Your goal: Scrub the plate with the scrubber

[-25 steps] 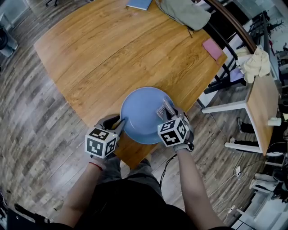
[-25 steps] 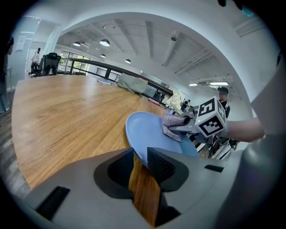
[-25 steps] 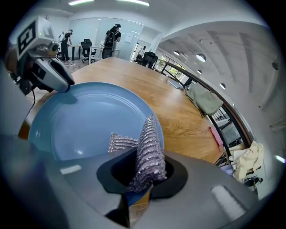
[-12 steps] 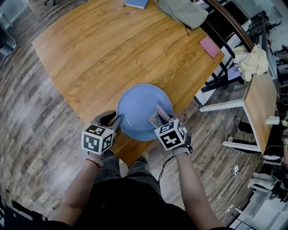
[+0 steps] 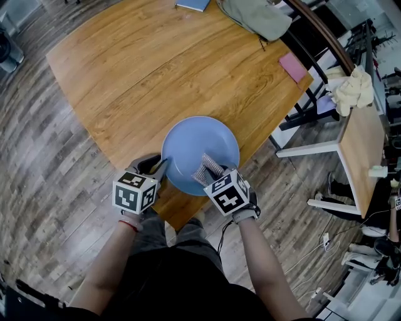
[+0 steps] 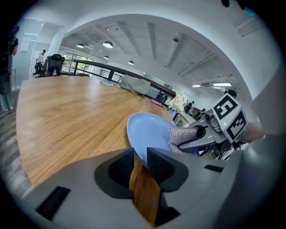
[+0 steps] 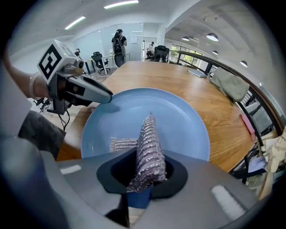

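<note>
A blue plate (image 5: 191, 145) lies at the near corner of the wooden table (image 5: 156, 69), also seen in the left gripper view (image 6: 147, 132) and the right gripper view (image 7: 178, 120). My left gripper (image 5: 161, 169) is shut on the plate's left rim (image 6: 141, 160). My right gripper (image 5: 210, 170) is shut on a silvery mesh scrubber (image 5: 207, 168), which rests on the plate's near part (image 7: 146, 147). The scrubber (image 6: 183, 136) shows beyond the plate's far rim in the left gripper view.
A grey bag (image 5: 254, 15), a blue notebook (image 5: 192, 5) and a pink pad (image 5: 292, 66) lie at the table's far side. A second table (image 5: 363, 150) with crumpled cloth (image 5: 351, 88) stands to the right. Wooden floor (image 5: 44, 188) surrounds the table.
My right gripper has dragged the scrubber leftward and nearer across the plate. The left gripper stays clamped on the rim, and the plate has barely shifted.
</note>
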`<state>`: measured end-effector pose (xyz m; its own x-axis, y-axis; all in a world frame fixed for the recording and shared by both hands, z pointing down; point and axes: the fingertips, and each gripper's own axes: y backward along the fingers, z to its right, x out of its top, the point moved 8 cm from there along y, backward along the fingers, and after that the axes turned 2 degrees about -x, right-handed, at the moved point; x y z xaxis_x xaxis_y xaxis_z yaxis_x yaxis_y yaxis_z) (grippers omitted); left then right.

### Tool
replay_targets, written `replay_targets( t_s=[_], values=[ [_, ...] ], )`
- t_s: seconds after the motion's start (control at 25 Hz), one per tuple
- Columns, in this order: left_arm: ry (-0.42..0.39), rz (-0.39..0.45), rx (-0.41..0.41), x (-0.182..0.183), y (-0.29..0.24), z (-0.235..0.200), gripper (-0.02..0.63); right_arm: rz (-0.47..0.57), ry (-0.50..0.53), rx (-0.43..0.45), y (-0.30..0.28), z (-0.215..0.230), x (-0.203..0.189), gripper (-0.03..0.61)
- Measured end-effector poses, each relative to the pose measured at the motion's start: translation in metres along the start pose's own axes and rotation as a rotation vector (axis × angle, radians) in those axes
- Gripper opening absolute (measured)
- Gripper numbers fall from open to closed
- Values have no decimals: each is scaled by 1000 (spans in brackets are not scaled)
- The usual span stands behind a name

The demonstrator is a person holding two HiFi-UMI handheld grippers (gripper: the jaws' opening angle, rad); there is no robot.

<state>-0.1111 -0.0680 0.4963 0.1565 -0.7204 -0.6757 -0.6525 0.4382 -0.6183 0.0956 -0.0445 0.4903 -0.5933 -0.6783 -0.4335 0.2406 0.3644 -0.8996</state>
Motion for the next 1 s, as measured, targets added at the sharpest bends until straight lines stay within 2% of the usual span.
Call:
replay_targets(
  t_s=[0.52,1.0],
  values=[
    [-3,-7,-6,1,0,2,86,13,58,127,-11,-29,23,63],
    [-10,-18,-28,2,-1,0,86,71,92,153,-27,-35,51,71]
  ],
)
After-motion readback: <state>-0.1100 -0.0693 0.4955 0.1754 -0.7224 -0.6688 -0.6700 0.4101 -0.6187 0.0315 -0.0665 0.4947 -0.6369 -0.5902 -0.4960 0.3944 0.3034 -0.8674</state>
